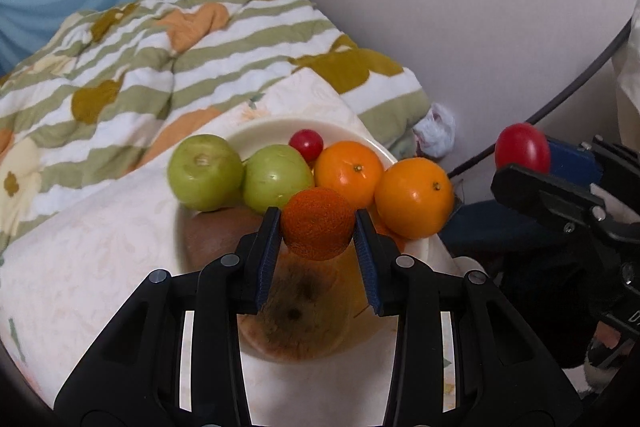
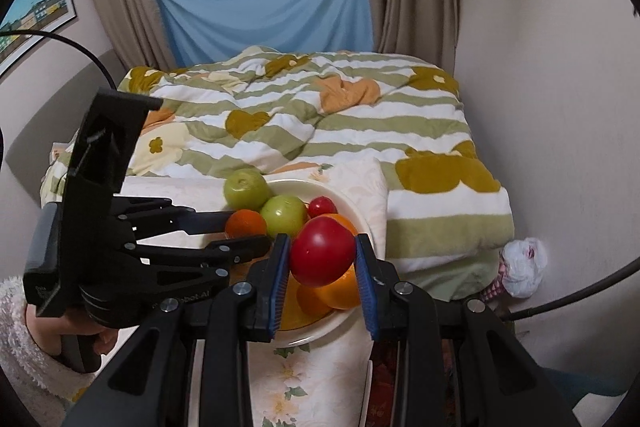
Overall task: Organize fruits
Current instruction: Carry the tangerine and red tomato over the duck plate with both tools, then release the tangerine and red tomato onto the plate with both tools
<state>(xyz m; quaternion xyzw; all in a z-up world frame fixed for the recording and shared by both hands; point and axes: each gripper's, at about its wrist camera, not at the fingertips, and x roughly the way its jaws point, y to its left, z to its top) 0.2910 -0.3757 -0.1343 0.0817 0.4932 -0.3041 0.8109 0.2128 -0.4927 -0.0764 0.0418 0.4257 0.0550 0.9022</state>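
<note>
My left gripper [image 1: 316, 227] is shut on a rough dark orange fruit [image 1: 317, 223] and holds it above the near part of a cream plate [image 1: 256, 131]. The plate holds two green apples [image 1: 205, 171] [image 1: 277, 176], a small red fruit [image 1: 306, 143] and two smooth oranges [image 1: 349, 172] [image 1: 414, 198]. A brown fruit [image 1: 296, 311] lies below the held one. My right gripper [image 2: 322, 257] is shut on a red tomato [image 2: 322, 251] above the plate's near right side [image 2: 356, 205]. The left gripper [image 2: 240, 229] also shows in the right wrist view.
The plate sits on a cream floral cloth [image 2: 304, 379] over a low surface in front of a bed with a green-striped duvet [image 2: 320, 115]. A crumpled plastic bag [image 2: 522, 267] and black cables [image 1: 560, 99] lie by the right wall.
</note>
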